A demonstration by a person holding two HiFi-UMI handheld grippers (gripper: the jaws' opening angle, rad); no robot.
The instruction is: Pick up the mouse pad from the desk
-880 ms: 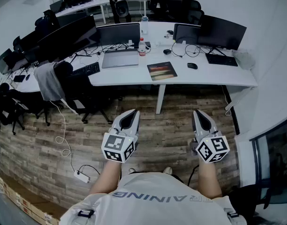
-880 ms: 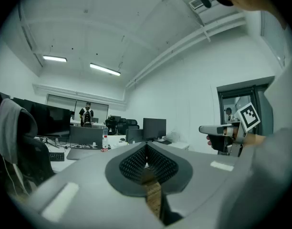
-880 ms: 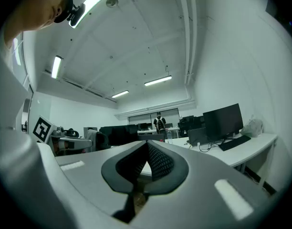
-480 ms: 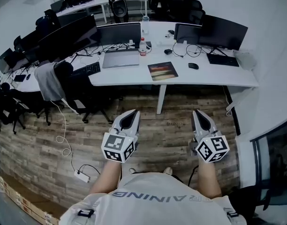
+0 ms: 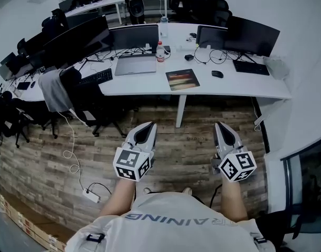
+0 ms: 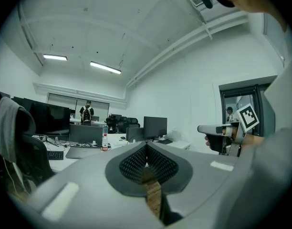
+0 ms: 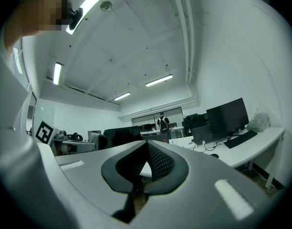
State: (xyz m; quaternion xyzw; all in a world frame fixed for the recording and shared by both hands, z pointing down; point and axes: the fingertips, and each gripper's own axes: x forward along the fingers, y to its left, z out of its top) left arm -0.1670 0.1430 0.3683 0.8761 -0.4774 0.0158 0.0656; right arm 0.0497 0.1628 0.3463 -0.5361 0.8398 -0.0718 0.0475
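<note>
The mouse pad [image 5: 182,79], a dark rectangle with a reddish-brown print, lies flat near the front edge of the white desk [image 5: 239,91], far ahead of both grippers. My left gripper [image 5: 149,126] and my right gripper [image 5: 219,125] are held level side by side over the wooden floor, well short of the desk. In the left gripper view the left gripper [image 6: 146,144] has its jaws closed tip to tip with nothing between them. The right gripper [image 7: 147,143] looks the same in its own view.
On the desk stand monitors, a laptop [image 5: 135,65], a water bottle [image 5: 159,52], a mouse [image 5: 217,74] and a keyboard [image 5: 250,67]. An office chair draped with a grey garment [image 5: 58,91] stands at the left. A power strip [image 5: 91,197] and its cable lie on the floor.
</note>
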